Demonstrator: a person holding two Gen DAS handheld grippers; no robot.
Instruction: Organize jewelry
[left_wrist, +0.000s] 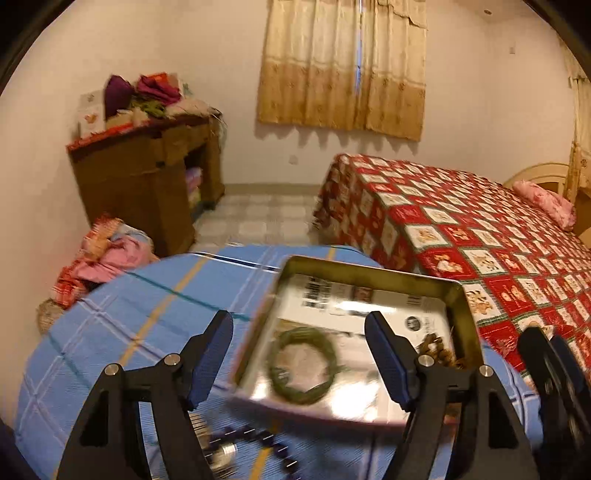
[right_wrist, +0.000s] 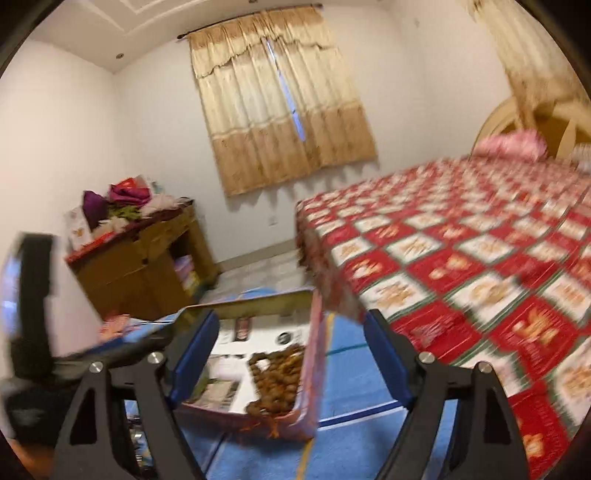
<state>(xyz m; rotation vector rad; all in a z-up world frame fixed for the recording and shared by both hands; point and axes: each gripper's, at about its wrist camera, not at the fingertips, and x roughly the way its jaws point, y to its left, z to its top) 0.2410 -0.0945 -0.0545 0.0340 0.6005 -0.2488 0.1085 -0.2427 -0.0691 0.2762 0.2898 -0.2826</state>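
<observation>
Both grippers spread wide over the jewelry tin, nothing held

The left gripper (left_wrist: 299, 354) and right gripper (right_wrist: 291, 354) both stand released, pads clear of everything. The open metal tin (left_wrist: 467, 332) sits on the blue plaid table cover (left_wrist: 147, 302), holding a green bangle (left_wrist: 303, 365) and a heap of brown beads (right_wrist: 275, 380) on a printed paper lining. A dark bead strand (left_wrist: 258, 439) lies outside it, near the left fingers, beside a blurred silvery piece. The risk, as I judge it: the tin rests close to the table's far edge toward the bed (left_wrist: 480, 240), so a careless nudge could push it off, and the two grippers, near each other, could collide.
</observation>
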